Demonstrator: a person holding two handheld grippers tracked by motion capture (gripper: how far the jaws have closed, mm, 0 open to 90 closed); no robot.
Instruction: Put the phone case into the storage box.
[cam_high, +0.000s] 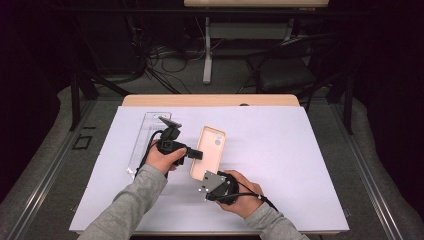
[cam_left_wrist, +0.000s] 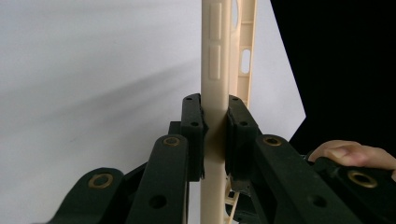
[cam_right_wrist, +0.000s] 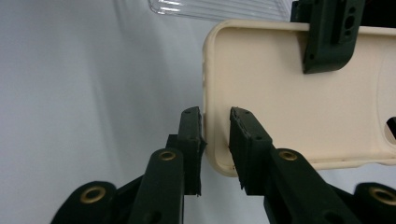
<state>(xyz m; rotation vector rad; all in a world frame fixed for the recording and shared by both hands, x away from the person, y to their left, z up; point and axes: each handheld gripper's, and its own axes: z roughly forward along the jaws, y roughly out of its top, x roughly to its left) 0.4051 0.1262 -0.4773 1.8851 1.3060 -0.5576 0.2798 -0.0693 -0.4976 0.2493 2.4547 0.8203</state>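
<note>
A cream phone case (cam_high: 210, 150) lies open side up on the white sheet (cam_high: 290, 165). My left gripper (cam_high: 196, 154) comes in from the left and is shut on the case's long side wall. In the left gripper view the pads of that gripper (cam_left_wrist: 215, 126) press both faces of the cream wall (cam_left_wrist: 215, 56). My right gripper (cam_high: 204, 176) sits at the case's near end. Its jaws (cam_right_wrist: 216, 135) straddle the short end wall of the case (cam_right_wrist: 280, 107) at a corner, slightly apart and not squeezing it. One finger (cam_right_wrist: 331, 37) of the left gripper clamps the far rim.
A clear plastic tray (cam_high: 147, 140) lies on the sheet left of the left hand, and its ribbed edge (cam_right_wrist: 219, 9) shows beyond the case. The wooden table edge (cam_high: 210, 100) runs along the back, with a chair and cables on the floor behind.
</note>
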